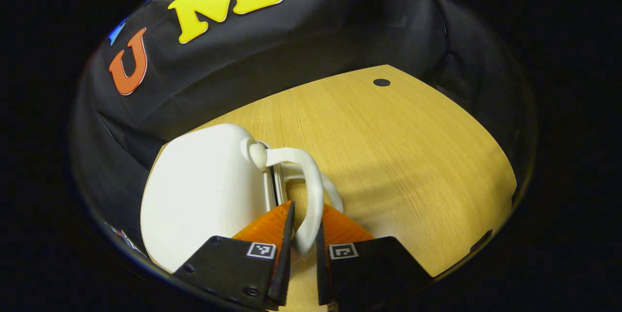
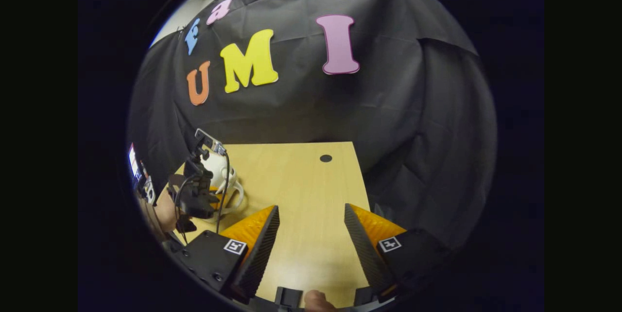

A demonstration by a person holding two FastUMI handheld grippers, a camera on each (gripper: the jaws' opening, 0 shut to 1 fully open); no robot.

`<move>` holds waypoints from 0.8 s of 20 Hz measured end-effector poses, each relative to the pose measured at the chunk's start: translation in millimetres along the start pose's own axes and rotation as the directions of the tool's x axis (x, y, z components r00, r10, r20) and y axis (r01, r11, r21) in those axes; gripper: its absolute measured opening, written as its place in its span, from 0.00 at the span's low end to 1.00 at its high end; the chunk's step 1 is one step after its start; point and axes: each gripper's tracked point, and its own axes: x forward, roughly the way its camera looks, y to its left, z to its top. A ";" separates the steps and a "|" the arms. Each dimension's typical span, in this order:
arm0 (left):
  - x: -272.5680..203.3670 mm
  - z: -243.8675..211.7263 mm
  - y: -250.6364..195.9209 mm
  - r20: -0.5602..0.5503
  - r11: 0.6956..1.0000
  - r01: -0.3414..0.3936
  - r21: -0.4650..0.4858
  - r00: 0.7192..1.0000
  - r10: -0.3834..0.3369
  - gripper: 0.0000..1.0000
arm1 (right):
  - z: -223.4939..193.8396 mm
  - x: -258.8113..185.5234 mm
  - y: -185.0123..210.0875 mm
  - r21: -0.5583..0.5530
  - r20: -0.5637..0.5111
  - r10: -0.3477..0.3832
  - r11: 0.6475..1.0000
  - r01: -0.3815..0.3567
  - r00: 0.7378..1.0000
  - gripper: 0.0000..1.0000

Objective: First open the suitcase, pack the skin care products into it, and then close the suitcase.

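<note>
My left gripper (image 1: 304,234) clamps the white suitcase's (image 1: 204,195) handle (image 1: 311,190); my right gripper (image 2: 311,234) hangs spread over the counter (image 2: 301,181).

Both views are evenly lit from above and fairly sharp. The wooden table (image 1: 413,156) glows warm; soft shadows fall across it beside the white suitcase (image 1: 204,190), whose shell is nearly blown out. Fisheye bending curves the table edges, and the rims darken and blur.

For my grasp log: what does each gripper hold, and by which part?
The left gripper is closed on the white suitcase's handle. The right gripper is open, holding nothing.
</note>
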 end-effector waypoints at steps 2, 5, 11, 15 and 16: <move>-2.9 4.2 -13.2 0.017 0.996 0.057 -0.071 0.998 -0.056 0.47 | 9.5 2.3 3.9 -0.005 0.012 -0.002 1.000 0.003 1.000 0.79; -26.8 23.7 -12.0 0.081 0.984 0.067 -0.164 0.995 -0.054 0.82 | 26.5 4.4 12.2 -0.025 0.046 -0.011 1.000 0.012 0.999 0.80; -116.1 74.6 47.3 0.281 0.955 0.016 -0.297 0.957 0.071 0.95 | 73.6 16.3 54.6 -0.051 0.147 -0.026 0.998 0.034 0.989 0.80; -181.9 106.1 102.6 0.406 0.927 0.005 -0.374 0.900 0.160 0.96 | 111.8 21.7 96.2 -0.061 0.242 -0.041 0.997 0.057 0.969 0.80; -200.4 107.8 111.6 0.431 0.919 0.013 -0.393 0.886 0.172 0.97 | 120.2 22.3 109.1 -0.061 0.262 -0.036 0.997 0.054 0.964 0.80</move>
